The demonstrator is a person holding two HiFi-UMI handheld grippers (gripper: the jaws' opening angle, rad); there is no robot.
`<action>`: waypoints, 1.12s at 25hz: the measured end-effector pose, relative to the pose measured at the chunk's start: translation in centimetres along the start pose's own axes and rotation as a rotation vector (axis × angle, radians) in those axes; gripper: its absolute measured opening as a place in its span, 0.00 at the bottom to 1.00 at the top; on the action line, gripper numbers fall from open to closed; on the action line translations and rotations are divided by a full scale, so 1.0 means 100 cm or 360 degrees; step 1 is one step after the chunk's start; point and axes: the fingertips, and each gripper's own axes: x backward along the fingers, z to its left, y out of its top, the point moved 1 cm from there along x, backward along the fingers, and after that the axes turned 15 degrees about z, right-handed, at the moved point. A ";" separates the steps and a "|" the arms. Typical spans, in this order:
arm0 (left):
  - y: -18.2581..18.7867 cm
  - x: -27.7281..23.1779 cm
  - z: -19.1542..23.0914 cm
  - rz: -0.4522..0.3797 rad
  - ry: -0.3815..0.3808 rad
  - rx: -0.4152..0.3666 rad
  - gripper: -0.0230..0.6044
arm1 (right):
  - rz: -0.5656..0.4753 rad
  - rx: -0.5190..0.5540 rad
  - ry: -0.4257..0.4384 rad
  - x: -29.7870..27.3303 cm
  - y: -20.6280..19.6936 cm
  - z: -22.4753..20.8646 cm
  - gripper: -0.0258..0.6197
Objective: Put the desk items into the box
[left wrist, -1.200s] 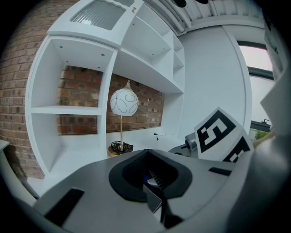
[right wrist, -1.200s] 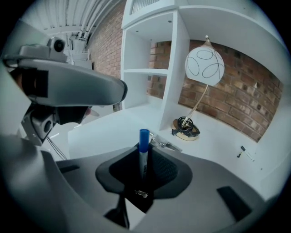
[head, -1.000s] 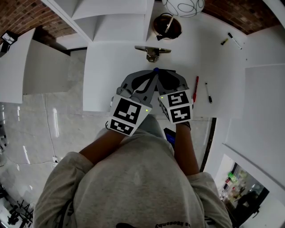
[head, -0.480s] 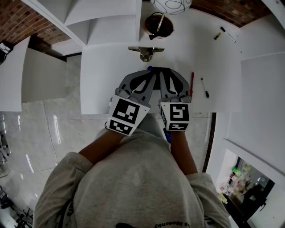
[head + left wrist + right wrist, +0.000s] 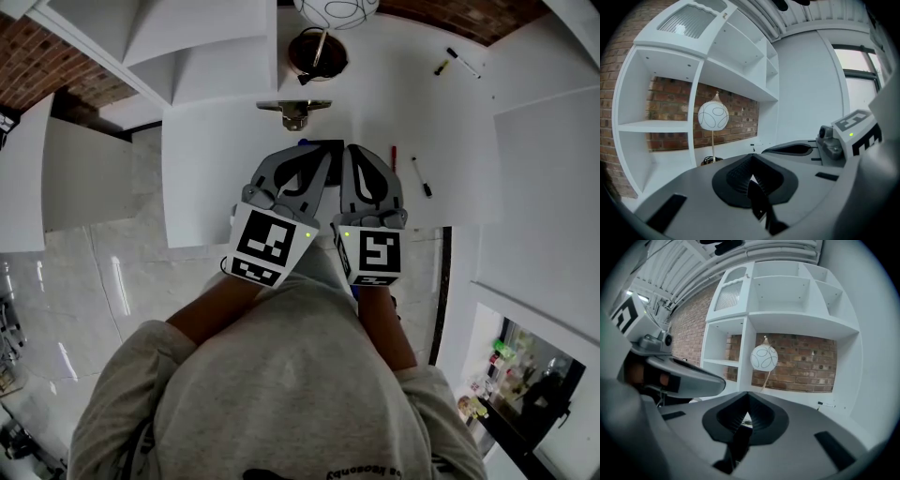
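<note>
**Both grippers clenched over the desk, items lying loose**

Seen from above, a person stands at a white desk and holds two grippers side by side, both pointing toward 12 o'clock. The left gripper has its jaws pressed together. The right gripper has just been closing its jaws, and they now meet as well. In each gripper's own view a thin dark strip runs along the seam. Whether that strip is something held or only shadow cannot be told. At the gripper tips a black flat object shows, mostly covered by the grippers.

The desk items lie loose. A red pen sits just beside the right gripper at 3 o'clock. A black marker lies a little further out the same way. A second marker lies well apart at 1 o'clock. A metal desk piece sits at 12 o'clock, with a dark bowl beyond it.

No box can be made out in any view. On this evidence the task looks barely begun, since every visible item is on the desk and has yet to be packed.
</note>
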 end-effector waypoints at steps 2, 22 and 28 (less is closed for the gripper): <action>0.005 -0.001 -0.004 -0.0012 -0.0011 -0.0015 0.04 | -0.0020 -0.0038 0.0000 0.004 0.001 -0.004 0.07; 0.032 -0.059 -0.085 0.0057 -0.0263 -0.0087 0.04 | 0.0155 -0.0282 -0.0257 0.057 -0.047 -0.113 0.07; 0.027 -0.083 -0.102 0.0105 -0.0295 -0.0131 0.04 | 0.0272 -0.0316 -0.0240 0.054 -0.072 -0.131 0.07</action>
